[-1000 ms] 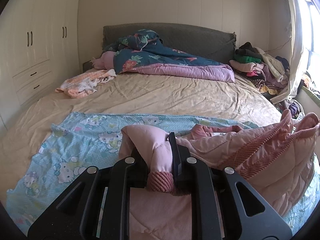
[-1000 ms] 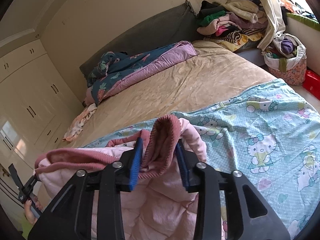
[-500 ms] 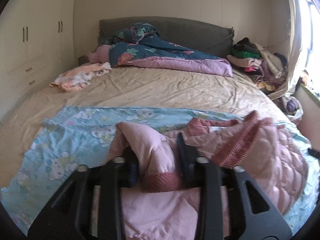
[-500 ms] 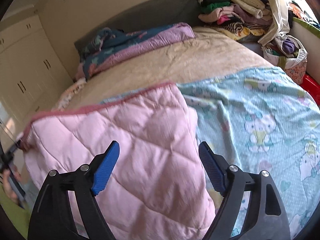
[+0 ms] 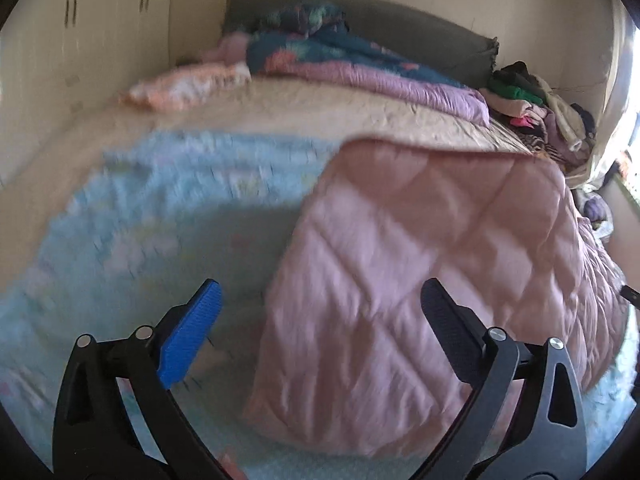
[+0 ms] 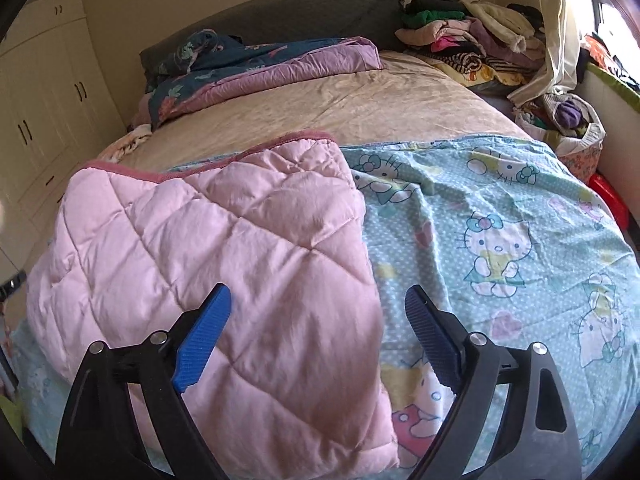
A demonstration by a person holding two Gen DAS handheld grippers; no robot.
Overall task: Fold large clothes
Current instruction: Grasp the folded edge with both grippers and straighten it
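A pink quilted jacket [image 6: 224, 264] lies folded flat on a light-blue cartoon-cat sheet [image 6: 500, 224] at the near end of the bed; its darker pink ribbed hem runs along the far edge. It also shows in the left wrist view [image 5: 420, 272], blurred. My left gripper [image 5: 320, 320] is open and empty, hovering over the jacket's left edge. My right gripper [image 6: 318, 328] is open and empty, hovering over the jacket's right edge.
The beige bed [image 6: 360, 96] stretches behind, with a rolled floral and purple duvet [image 6: 260, 68] at the headboard. A pile of clothes [image 6: 460, 36] sits at the far right corner, a bag of clothes [image 6: 568, 120] beside the bed, white wardrobes [image 6: 36, 112] on the left.
Both grippers have let go of the jacket and opened, the right one first. The jacket now lies flat and folded over on the sheet. The left view is moving, blurred.
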